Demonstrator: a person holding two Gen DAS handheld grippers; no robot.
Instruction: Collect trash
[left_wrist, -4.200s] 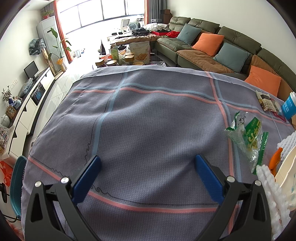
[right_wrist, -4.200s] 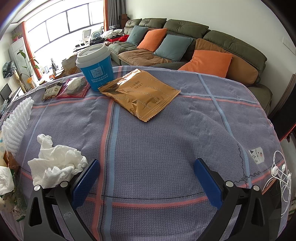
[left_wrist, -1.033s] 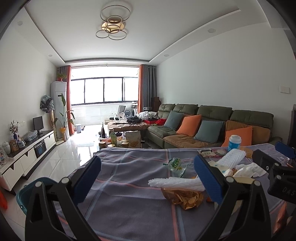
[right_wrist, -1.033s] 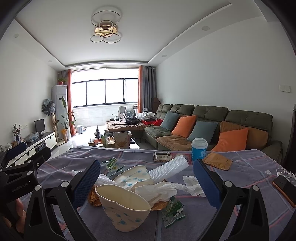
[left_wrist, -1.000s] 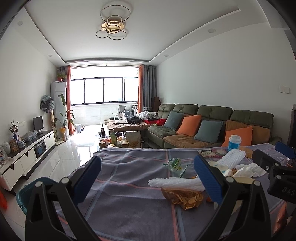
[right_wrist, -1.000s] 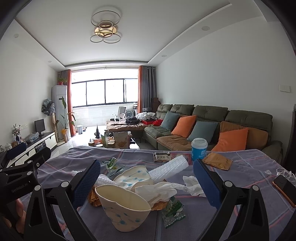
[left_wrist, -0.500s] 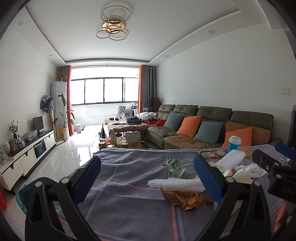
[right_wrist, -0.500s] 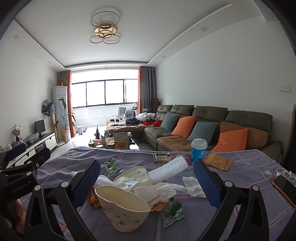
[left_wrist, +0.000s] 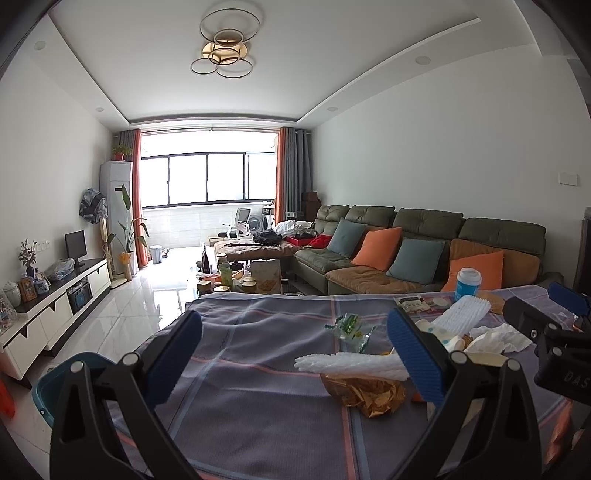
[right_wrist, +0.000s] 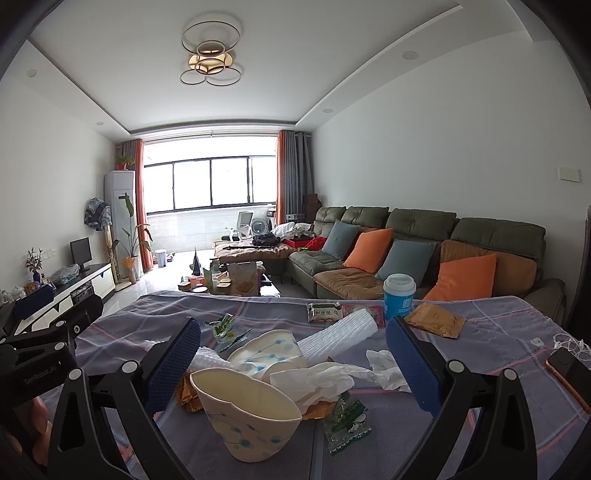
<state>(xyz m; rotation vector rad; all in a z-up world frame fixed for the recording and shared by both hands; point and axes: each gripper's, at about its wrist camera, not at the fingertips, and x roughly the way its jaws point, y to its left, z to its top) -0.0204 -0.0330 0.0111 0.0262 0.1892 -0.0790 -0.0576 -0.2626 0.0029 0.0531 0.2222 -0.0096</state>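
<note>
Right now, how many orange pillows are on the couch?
2. One orange pillow sits between the two gray-blue pillows on the green couch. The other orange pillow is farther right, behind the blue cup. More could be hidden.

A green sofa (right_wrist: 424, 229) with orange cushions (right_wrist: 463, 277) stands far right, a phone (right_wrist: 567, 369) and white earphones (right_wrist: 570, 345) lying near right.

Left tongs (left_wrist: 295, 350) and right tongs (right_wrist: 293, 358) are showing matching construction: black angular plastic arms, each ending in a ribbed blue pad (left_wrist: 415, 358). Silver screws (left_wrist: 457, 357) are sitting at each arm joint. White lettering is showing on each black housing (right_wrist: 37, 369), seen from the opposite tongs.
</note>
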